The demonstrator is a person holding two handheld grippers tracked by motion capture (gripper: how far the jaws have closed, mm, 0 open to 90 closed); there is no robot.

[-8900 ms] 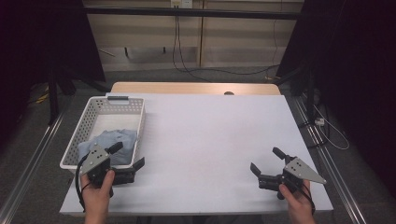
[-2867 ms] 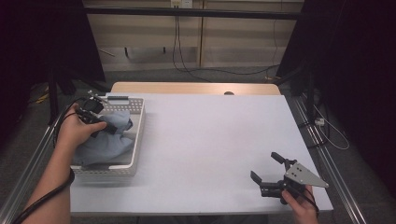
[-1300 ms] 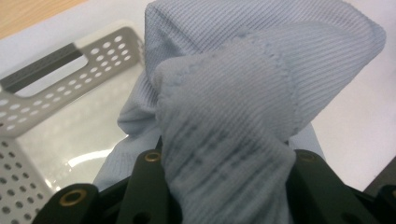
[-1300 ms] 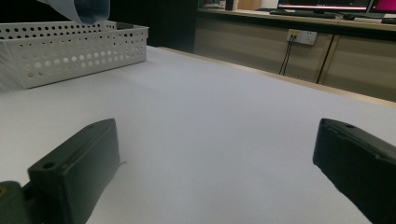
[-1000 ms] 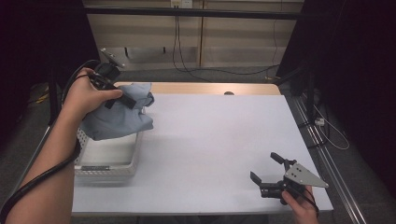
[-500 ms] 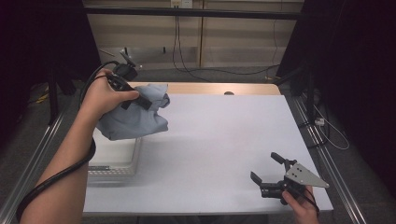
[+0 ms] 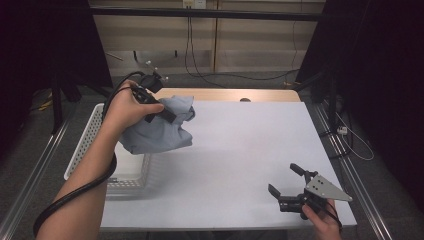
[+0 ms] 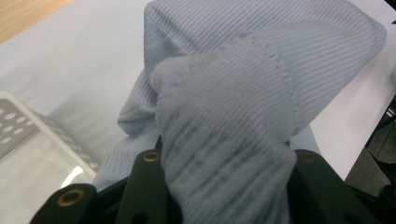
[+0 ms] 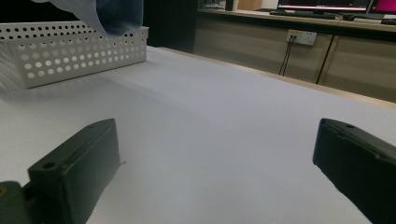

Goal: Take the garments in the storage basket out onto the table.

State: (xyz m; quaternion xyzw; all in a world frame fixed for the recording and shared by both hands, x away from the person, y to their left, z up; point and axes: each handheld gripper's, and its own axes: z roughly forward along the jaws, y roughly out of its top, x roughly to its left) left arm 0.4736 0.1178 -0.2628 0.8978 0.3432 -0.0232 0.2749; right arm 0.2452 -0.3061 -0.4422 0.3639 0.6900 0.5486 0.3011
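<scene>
While cloth (image 8: 224, 126) bulges between left jaws, basket (image 9: 70, 51) sidewall, right jaws apart

White table (image 7: 235, 145); perforated basket (image 7: 127, 172) at left edge.

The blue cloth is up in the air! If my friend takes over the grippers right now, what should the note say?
Left gripper: shut on the blue cloth, holding it in the air over the basket's right rim and the table edge beside it.
Right gripper: open, holding nothing, low over the near right part of the table.
White basket: at the table's left side.
Done: cloth is lifted out of the basket.
Left: probably set the cloth down on the table; the right gripper is free to help, perhaps to spread it.
</scene>
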